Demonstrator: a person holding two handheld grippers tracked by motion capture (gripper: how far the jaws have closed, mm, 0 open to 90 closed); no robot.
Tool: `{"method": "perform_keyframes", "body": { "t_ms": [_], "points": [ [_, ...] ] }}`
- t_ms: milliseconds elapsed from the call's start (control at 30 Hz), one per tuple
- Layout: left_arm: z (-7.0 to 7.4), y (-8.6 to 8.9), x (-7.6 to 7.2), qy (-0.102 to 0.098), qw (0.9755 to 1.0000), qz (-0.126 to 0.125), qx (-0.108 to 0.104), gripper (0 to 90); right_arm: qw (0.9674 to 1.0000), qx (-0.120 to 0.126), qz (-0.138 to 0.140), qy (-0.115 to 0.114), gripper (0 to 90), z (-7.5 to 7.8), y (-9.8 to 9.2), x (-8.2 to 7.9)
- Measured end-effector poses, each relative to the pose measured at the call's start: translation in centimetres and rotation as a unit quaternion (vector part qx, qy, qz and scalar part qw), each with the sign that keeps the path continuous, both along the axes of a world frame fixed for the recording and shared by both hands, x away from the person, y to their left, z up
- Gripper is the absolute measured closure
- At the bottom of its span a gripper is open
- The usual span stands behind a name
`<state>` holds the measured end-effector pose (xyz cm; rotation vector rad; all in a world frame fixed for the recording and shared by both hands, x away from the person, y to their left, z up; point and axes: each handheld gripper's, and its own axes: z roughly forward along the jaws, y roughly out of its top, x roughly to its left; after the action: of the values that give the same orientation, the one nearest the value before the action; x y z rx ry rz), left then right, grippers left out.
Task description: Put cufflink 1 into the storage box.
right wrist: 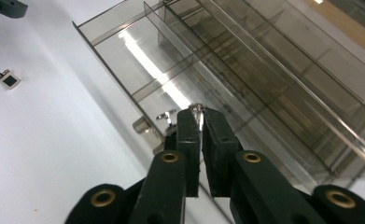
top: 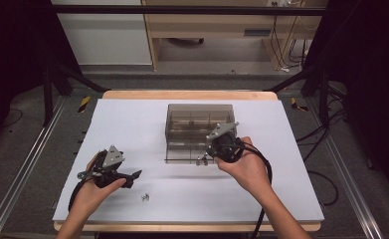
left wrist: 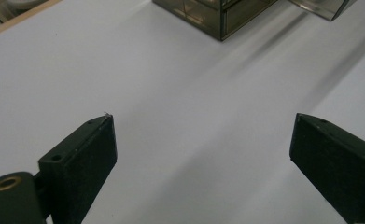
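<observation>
We're looking down on a white table [top: 132, 124], and the person has 1 gripper in each hand. Over on our left, the left gripper [top: 132, 175] sits low above the bare surface, and its own view shows both jaws spread wide apart with nothing between them: released.

The action is on the other side. The right gripper [right wrist: 200, 111] is up at the smoky clear drawer box [top: 199, 122] near the table's middle. 1 shallow drawer [right wrist: 138, 70] stands pulled out toward the person, its dividers plain to see. The right jaws are clenched almost flat together, and at their very tips we see a small shiny metal piece [right wrist: 198, 107] pinched between them, right over the drawer's front wall. What that piece is exactly, we can't tell; it's too small.

Just beside the tips, outside the drawer's front, sits a little silver knob-like part [right wrist: 145, 125]. Well off on the open table lies 1 more small thing, a dark square in a pale frame [right wrist: 8, 80], and in the high view it shows as a tiny speck near the front edge, just beside the left gripper.
</observation>
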<state>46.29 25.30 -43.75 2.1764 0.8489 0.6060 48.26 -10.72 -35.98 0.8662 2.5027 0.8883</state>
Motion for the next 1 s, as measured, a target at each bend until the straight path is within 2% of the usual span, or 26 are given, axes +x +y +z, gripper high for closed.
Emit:
{"method": "perform_keyframes", "body": {
  "t_ms": [167, 333, 467, 567, 600, 667, 833, 933, 1000],
  "points": [
    [1.2, -1.2, 0.5, -0.011, 0.9999, -0.012, 0.001, 7.9, 0.9993, 0.022, -0.019, -0.025, 89.3, -0.8, -1.4, -2.0],
    [2.8, -2.5, 1.3, -0.024, 0.9994, -0.025, -0.002, 11.7, 0.9984, 0.043, -0.03, -0.023, 90.0, -2.3, -1.9, -3.7],
    [4.1, -3.6, 2.1, -0.036, 0.9984, -0.038, -0.022, 18.0, 0.998, 0.047, -0.035, -0.022, 90.0, -4.1, -1.7, -4.5],
    [4.9, -4.5, 2.9, -0.039, 0.9976, -0.048, -0.032, 22.9, 0.9975, 0.047, -0.049, -0.02, 90.0, -5.3, -1.7, -4.7],
    [5.0, -4.6, 3.1, -0.038, 0.9975, -0.05, -0.034, 24.4, 0.9969, 0.054, -0.054, -0.022, 90.0, -5.6, -1.8, -4.7],
    [5.3, -5.1, 3.7, -0.029, 0.9968, -0.054, -0.052, 27.8, 0.996, 0.06, -0.061, -0.027, 90.0, -5.8, -1.9, -4.8],
    [5.5, -6.4, 4.8, -0.019, 0.9968, -0.06, -0.05, 36.4, 0.9923, 0.082, -0.074, -0.055, 90.0, -6.2, -1.7, -5.2],
    [5.6, -7.2, 5.2, -0.019, 0.9966, -0.063, -0.049, 40.1, 0.9916, 0.077, -0.079, -0.068, 90.0, -6.8, -1.5, -5.4],
    [5.8, -7.6, 5.5, -0.015, 0.9962, -0.065, -0.055, 44.1, 0.9906, 0.077, -0.085, -0.075, 90.0, -7.2, -1.5, -5.4]
  ]
}}
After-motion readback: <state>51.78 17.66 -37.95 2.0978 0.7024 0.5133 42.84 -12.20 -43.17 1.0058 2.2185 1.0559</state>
